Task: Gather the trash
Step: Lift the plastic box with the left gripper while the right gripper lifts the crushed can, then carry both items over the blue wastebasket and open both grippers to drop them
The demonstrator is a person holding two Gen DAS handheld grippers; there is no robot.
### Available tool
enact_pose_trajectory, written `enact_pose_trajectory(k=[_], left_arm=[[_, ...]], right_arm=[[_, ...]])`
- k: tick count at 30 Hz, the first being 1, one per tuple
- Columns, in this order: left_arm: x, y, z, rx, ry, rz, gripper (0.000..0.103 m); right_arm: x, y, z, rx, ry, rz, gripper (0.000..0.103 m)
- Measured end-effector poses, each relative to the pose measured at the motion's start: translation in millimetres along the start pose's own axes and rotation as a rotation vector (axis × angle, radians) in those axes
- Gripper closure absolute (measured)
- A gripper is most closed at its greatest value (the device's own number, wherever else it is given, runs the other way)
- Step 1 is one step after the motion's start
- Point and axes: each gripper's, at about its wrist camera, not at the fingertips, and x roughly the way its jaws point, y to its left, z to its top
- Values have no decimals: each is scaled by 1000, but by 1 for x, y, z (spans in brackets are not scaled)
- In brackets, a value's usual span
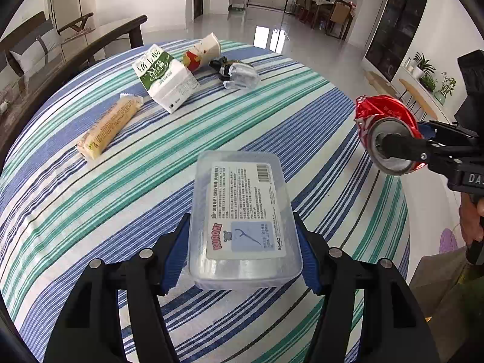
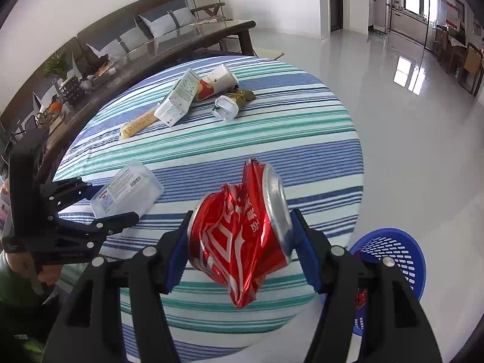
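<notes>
My left gripper is shut on a clear plastic box with a printed label, held above the striped table; the box also shows in the right wrist view. My right gripper is shut on a crushed red can, held above the table's near edge; the can shows in the left wrist view. A blue perforated basket stands on the floor, lower right. On the far table lie a milk carton, a paper cup, a yellow snack wrapper and a crumpled wrapper.
The round table has a blue, green and white striped cloth. A dark wooden bench and a sofa stand behind it. The glossy floor extends to the right; dining chairs stand far back.
</notes>
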Motion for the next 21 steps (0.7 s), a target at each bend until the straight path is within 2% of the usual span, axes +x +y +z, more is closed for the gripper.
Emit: enact_pose_trajectory(k=[5, 6, 7, 11, 14, 16, 21], left_arm=[[10, -1, 9, 12, 18, 44, 30], [12, 0, 11, 10, 24, 47, 30], [14, 2, 14, 7, 32, 42, 39], [15, 1, 20, -5, 33, 44, 42], [6, -11, 28, -23, 15, -3, 42], [-4, -35, 37, -2, -8, -58, 42], [-15, -126, 60, 121, -46, -194, 42]], right_arm=[[-4, -4, -8, 1, -12, 9, 42], [-5, -4, -8, 3, -16, 12, 42], [-6, -5, -8, 5, -21, 13, 42], [-18, -22, -10, 35, -42, 12, 42], [-32, -49, -11, 74, -46, -29, 42], [-42, -75, -15, 103, -41, -84, 42], [-60, -134, -32, 185, -17, -184, 42]])
